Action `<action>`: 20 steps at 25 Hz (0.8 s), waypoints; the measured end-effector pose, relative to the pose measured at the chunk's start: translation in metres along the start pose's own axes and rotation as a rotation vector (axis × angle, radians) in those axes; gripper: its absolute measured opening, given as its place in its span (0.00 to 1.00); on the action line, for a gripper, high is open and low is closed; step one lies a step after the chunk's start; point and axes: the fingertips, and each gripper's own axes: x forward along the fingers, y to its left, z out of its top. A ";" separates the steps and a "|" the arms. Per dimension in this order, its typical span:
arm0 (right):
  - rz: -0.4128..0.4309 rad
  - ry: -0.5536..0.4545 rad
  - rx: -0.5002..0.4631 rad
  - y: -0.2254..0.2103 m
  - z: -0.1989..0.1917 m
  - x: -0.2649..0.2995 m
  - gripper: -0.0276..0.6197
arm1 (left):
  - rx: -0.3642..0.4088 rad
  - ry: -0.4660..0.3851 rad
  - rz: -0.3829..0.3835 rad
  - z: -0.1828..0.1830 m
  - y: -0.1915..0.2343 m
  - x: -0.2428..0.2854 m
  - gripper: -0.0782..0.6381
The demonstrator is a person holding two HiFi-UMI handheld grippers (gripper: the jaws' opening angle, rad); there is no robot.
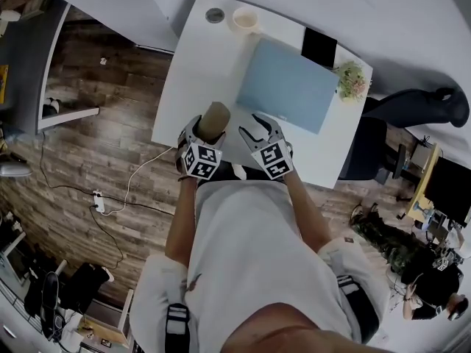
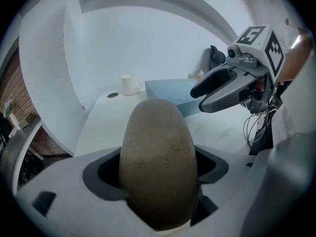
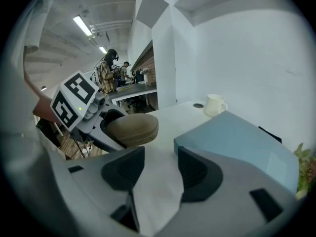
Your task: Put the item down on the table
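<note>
Counter [image 1: 193, 79]: white, set in a white-walled corner, with wood floor [image 1: 88, 131] to its left.
On it: a blue pad [image 1: 287, 85] right of centre, a plant [image 1: 352, 79] at the pad's far right corner, and a cup [image 1: 245, 19] at the back edge.
Left tongs [image 1: 204, 132]: jaws spread wide and clamped on the brown oval item [image 2: 158, 157], which pokes out past the tips.
Item: over the counter's near edge, just beside the right tongs; it looks clear of the top, though that is hard to judge from above.
Right tongs [image 3: 160, 174]: released, jaws apart, only bare counter between them.
Cup: pale inside; contents can't be made out.
</note>
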 end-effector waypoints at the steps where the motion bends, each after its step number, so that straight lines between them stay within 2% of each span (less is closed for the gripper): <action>1: 0.003 0.004 -0.001 0.001 -0.001 0.002 0.38 | -0.002 0.003 -0.001 -0.001 0.000 0.001 0.66; 14: 0.034 0.044 -0.013 0.006 -0.008 0.020 0.37 | -0.020 0.064 0.005 -0.016 0.009 0.016 0.66; 20: 0.037 0.049 -0.047 0.005 -0.007 0.024 0.37 | -0.029 0.077 0.005 -0.020 0.011 0.020 0.66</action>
